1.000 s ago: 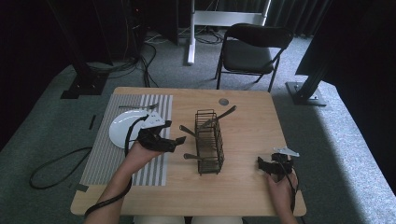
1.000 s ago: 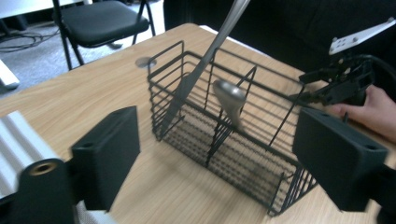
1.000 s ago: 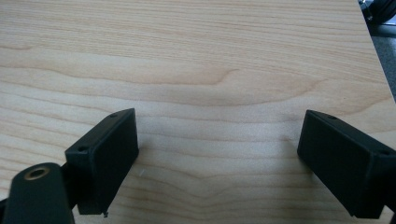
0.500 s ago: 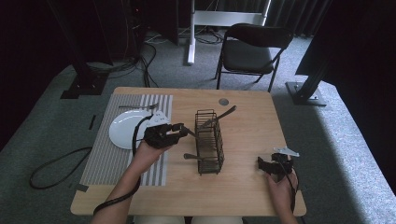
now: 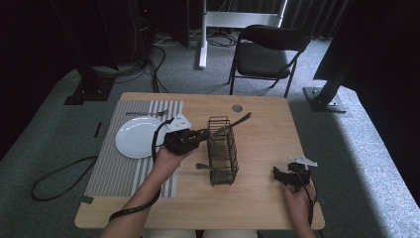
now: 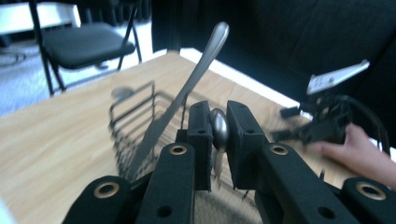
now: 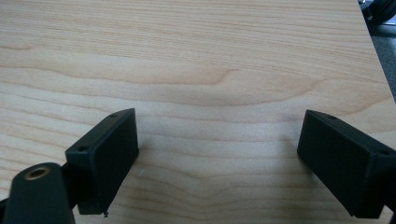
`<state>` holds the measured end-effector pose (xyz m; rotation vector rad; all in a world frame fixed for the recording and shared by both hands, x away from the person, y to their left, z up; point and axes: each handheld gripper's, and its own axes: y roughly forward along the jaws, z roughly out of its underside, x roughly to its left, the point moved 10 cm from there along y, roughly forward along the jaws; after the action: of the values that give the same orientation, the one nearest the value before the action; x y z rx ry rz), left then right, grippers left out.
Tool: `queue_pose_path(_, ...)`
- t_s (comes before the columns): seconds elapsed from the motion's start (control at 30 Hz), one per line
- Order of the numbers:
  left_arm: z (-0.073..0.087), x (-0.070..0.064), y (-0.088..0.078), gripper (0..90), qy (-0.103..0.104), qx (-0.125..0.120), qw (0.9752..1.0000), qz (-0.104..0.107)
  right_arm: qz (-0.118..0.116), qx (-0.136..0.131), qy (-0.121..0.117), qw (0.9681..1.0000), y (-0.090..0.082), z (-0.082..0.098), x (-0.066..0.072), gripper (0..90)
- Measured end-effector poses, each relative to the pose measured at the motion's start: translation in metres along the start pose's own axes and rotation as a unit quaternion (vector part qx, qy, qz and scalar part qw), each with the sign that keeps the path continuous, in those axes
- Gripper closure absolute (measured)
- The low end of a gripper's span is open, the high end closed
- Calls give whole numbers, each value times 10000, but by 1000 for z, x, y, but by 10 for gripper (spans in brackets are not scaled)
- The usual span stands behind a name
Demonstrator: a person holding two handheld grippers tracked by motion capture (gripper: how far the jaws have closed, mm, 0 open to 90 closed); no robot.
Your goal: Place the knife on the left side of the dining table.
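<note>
here the left claw (image 6: 219,135) pinches a spoon (image 6: 219,128) above the wire rack (image 5: 222,148).

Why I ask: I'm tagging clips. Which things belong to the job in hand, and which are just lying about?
Likely in use:
left gripper, shut on a spoon
wire caddy
utensil leaning in it

Seemingly idle:
plate
fork
striped mat
round disc
chair
right gripper, open

the wire caddy (image 6: 140,121) is motion-blurred, and the gripped utensil's (image 6: 219,128) lower end hides between the fingers (image 6: 198,140).
</note>
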<state>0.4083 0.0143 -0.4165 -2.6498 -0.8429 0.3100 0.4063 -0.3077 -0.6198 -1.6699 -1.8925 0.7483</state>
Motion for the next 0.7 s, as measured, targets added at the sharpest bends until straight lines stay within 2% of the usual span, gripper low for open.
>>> queue_pose_path(0.03, -3, -2, 5, 833, 94, -12, 10000, 18, 4, -10, -14, 10000, 0, 0, 0, 115)
queue_pose_path(0.07, -3, -2, 5, 833, 94, -12, 10000, 18, 4, -10, -14, 10000, 0, 0, 0, 115)
queue_pose_path(0.13, -10, -6, 14, 835, 272, -125, 9995, 110, 2, -5, -6, 10000, 0, 0, 0, 116)
queue_pose_path(0.33, -16, -8, 23, 835, 486, -337, 9978, 287, 4, -12, -4, 10000, 0, 0, 0, 116)
queue_pose_path(0.47, -19, -6, 30, 836, 460, -738, 9954, 407, 3, -10, -3, 10000, 0, 0, 0, 116)
queue_pose_path(0.5, -20, -5, 33, 836, 439, -899, 9940, 450, 1, -8, -6, 10000, 0, 0, 0, 116)
queue_pose_path(0.6, -21, -4, 36, 836, 417, -993, 9930, 490, 1, -11, -4, 10000, 0, 0, 0, 116)
queue_pose_path(0.67, -23, -7, 40, 836, 495, -1134, 9911, 491, 1, -9, -6, 10000, 0, 0, 0, 116)
queue_pose_path(0.7, -23, -7, 40, 836, 495, -1134, 9911, 491, 1, -9, -6, 10000, 0, 0, 0, 116)
